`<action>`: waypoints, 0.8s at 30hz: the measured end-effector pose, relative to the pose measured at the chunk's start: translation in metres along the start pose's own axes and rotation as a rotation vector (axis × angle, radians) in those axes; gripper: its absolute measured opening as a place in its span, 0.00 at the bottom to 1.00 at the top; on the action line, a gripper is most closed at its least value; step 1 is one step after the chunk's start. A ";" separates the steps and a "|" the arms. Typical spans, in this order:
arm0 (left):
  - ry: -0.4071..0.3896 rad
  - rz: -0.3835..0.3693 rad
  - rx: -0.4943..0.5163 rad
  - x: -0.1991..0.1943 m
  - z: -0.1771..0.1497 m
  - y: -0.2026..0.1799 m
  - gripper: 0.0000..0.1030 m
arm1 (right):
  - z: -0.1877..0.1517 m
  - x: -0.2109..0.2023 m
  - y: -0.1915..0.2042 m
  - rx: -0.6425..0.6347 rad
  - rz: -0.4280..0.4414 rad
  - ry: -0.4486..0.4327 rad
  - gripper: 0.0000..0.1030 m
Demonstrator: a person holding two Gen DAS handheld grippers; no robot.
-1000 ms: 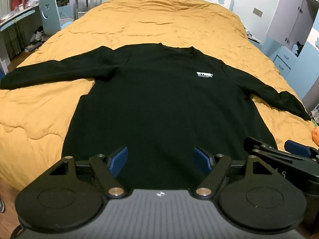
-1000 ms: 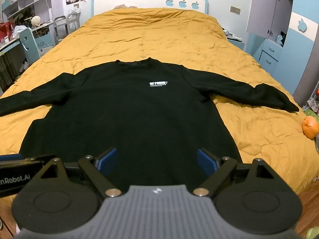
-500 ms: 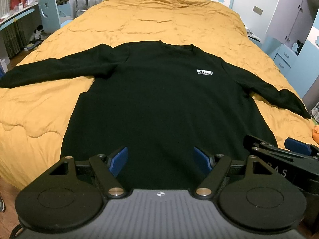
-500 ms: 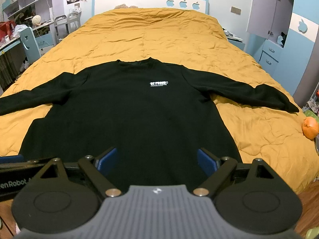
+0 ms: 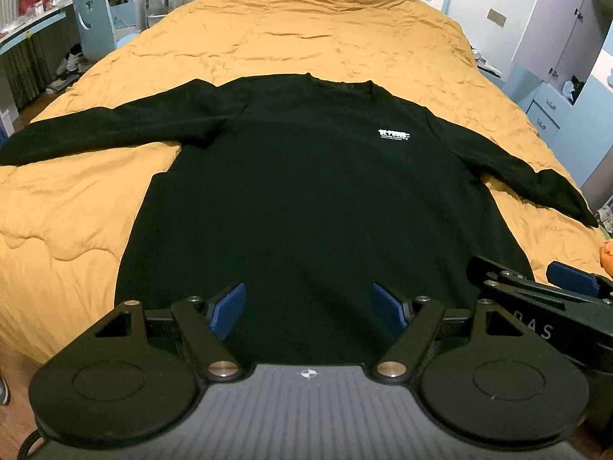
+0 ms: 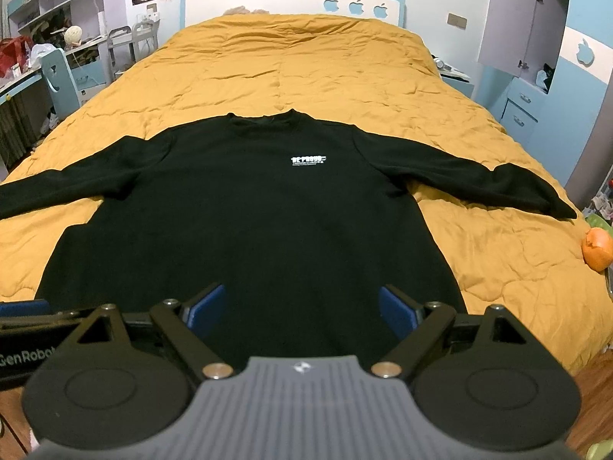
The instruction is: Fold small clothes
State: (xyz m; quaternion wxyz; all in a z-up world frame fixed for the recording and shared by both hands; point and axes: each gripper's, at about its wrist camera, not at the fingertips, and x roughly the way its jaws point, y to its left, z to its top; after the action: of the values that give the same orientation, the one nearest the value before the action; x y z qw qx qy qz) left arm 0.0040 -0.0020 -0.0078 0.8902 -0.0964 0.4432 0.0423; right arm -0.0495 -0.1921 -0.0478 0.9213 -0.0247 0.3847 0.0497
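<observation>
A black long-sleeved sweatshirt (image 5: 314, 199) with a small white chest print lies flat, front up, on the mustard quilt, both sleeves spread out; it also shows in the right wrist view (image 6: 268, 222). My left gripper (image 5: 309, 308) is open and empty, above the hem near the bed's front edge. My right gripper (image 6: 302, 308) is open and empty, also above the hem, to the right of the left one. The right gripper's body (image 5: 544, 306) shows at the right in the left wrist view.
The mustard quilt (image 6: 306, 65) covers the whole bed. A small orange object (image 6: 597, 248) sits at the bed's right edge. A desk and blue chair (image 5: 94, 19) stand left of the bed. A wardrobe and drawers (image 6: 525, 107) stand to the right.
Both grippers have barely shifted; the left wrist view has crept slightly forward and down over the hem. Jaws stay open and the sweatshirt has not moved.
</observation>
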 end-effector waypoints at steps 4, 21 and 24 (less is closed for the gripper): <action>0.007 0.002 0.001 0.001 0.000 0.000 0.85 | 0.000 0.000 0.001 -0.003 -0.001 0.000 0.81; 0.026 -0.002 -0.005 0.006 0.001 0.003 0.85 | 0.004 0.007 0.002 -0.005 -0.002 0.021 0.81; 0.026 -0.003 -0.006 0.007 0.001 0.002 0.85 | 0.005 0.008 0.002 -0.005 -0.003 0.022 0.81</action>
State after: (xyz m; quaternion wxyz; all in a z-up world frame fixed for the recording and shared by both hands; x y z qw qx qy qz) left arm 0.0089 0.0006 -0.0126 0.8842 -0.1002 0.4544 0.0410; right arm -0.0410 -0.1891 -0.0502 0.9170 -0.0284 0.3947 0.0491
